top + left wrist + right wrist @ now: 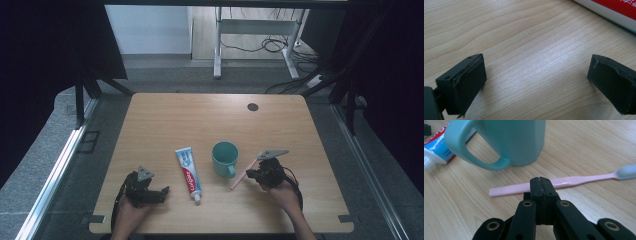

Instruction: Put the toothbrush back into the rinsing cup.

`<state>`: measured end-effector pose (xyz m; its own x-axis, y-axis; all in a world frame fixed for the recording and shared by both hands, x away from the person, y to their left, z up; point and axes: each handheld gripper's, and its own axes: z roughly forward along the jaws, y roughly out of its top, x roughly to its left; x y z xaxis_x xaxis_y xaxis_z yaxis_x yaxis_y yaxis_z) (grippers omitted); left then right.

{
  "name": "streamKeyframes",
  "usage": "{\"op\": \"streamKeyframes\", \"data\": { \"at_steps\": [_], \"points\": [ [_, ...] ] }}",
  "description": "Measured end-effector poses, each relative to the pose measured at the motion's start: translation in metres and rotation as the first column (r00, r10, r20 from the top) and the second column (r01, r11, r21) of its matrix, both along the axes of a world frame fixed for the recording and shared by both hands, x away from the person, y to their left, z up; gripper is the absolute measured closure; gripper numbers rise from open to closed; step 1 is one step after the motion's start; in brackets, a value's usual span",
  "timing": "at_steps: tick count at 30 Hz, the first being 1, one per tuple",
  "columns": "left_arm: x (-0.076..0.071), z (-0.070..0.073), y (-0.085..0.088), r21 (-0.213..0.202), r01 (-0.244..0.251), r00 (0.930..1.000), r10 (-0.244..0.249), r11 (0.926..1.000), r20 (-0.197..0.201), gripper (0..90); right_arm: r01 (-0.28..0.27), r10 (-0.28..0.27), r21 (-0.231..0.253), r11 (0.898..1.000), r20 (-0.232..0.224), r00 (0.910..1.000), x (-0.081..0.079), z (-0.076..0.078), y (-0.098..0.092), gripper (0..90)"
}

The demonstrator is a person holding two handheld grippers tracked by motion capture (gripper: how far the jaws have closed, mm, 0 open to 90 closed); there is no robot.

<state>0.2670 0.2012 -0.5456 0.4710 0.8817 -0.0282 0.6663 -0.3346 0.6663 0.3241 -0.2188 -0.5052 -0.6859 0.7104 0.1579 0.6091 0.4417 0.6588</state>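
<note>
A pink toothbrush (579,180) lies flat on the wooden table (165,125), just right of a teal cup (519,140) with its handle toward me. My right gripper (540,180) is shut, jaws pressed together with nothing between them. Its tips sit over the middle of the toothbrush handle, which runs across behind them; I cannot tell if they touch it. In the high view the right gripper (251,175) is beside the toothbrush (240,176) and cup (225,157). My left gripper (536,82) is open low over bare wood, left of a toothpaste tube (189,175).
The toothpaste tube (614,10) crosses the top right corner of the left gripper view and lies with its cap toward the near edge. A small dark round cap (252,106) sits in the tabletop at the far side. Desk legs and cables stand beyond the table.
</note>
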Motion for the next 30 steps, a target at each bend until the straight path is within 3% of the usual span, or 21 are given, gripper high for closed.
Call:
{"op": "streamKeyframes", "data": {
  "at_steps": [18, 30],
  "points": [
    [0.0, 0.0, 0.0, 0.0, 0.0, 1.0, 0.0, 1.0, 0.0, 1.8, -0.044, 0.044, -0.015, 0.999, -0.014, 0.9989, 0.005, -0.009, 0.031, 89.8],
    [0.0, 0.0, 0.0, 0.0, 0.0, 1.0, 0.0, 1.0, 0.0, 1.8, -0.061, 0.06, -0.027, 0.998, -0.028, 0.9978, 0.004, -0.016, 0.038, 89.7]
  ]
}}
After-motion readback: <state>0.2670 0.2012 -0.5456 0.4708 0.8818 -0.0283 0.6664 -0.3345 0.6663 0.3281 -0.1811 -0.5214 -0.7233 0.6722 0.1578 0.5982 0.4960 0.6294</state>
